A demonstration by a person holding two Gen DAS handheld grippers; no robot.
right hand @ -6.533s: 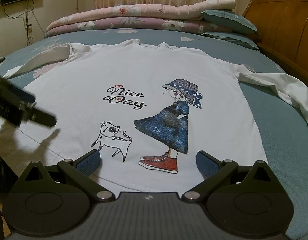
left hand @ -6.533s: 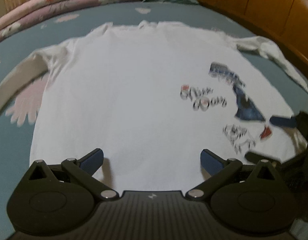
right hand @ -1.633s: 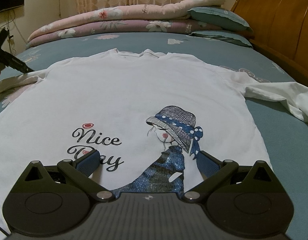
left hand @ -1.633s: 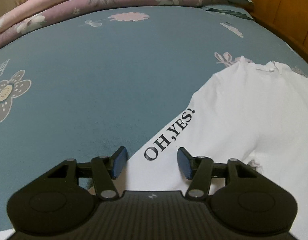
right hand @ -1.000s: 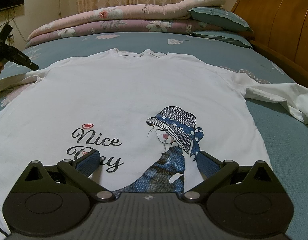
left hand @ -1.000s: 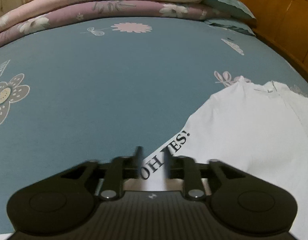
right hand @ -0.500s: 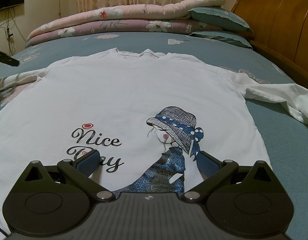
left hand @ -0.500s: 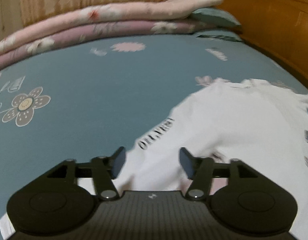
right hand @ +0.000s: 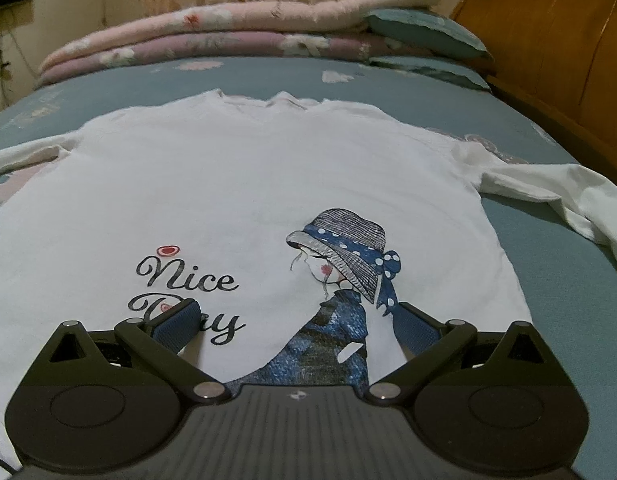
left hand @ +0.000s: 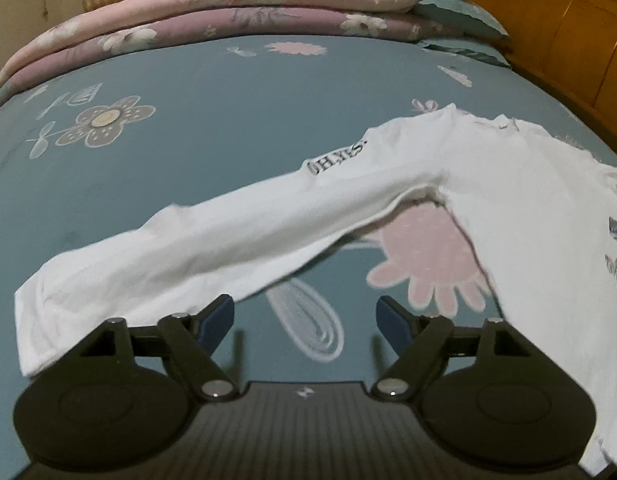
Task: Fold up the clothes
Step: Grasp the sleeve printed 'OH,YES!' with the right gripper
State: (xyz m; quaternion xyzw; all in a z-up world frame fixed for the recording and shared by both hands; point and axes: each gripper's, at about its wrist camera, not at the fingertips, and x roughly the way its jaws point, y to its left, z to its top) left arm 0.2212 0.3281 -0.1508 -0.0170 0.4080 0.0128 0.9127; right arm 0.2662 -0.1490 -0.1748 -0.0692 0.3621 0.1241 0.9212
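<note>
A white long-sleeved shirt (right hand: pixel 248 184) lies flat, print side up, on a blue floral bedsheet (left hand: pixel 188 128). My right gripper (right hand: pixel 296 320) hovers open low over the "Nice Day" print and the girl drawing. The shirt's right sleeve (right hand: pixel 548 192) lies crumpled off to the right. In the left wrist view the other sleeve (left hand: pixel 228 232), marked "OH,YES!", stretches from the shirt body (left hand: pixel 528 208) down to the lower left. My left gripper (left hand: pixel 304 316) stands open just behind it, over bare sheet, holding nothing. Its left fingertip (left hand: pixel 218 312) is near the sleeve's lower edge.
Folded pink and purple quilts (right hand: pixel 228 36) are stacked at the far end of the bed, with teal pillows (right hand: pixel 424 32) beside them. A wooden headboard (right hand: pixel 556 52) runs along the right. Bare sheet extends left of the sleeve.
My left gripper shut briefly at the sleeve's "OH,YES!" print, opened again, and has drawn back and up; the whole sleeve now shows, stretched out. The right gripper has stayed in place.
</note>
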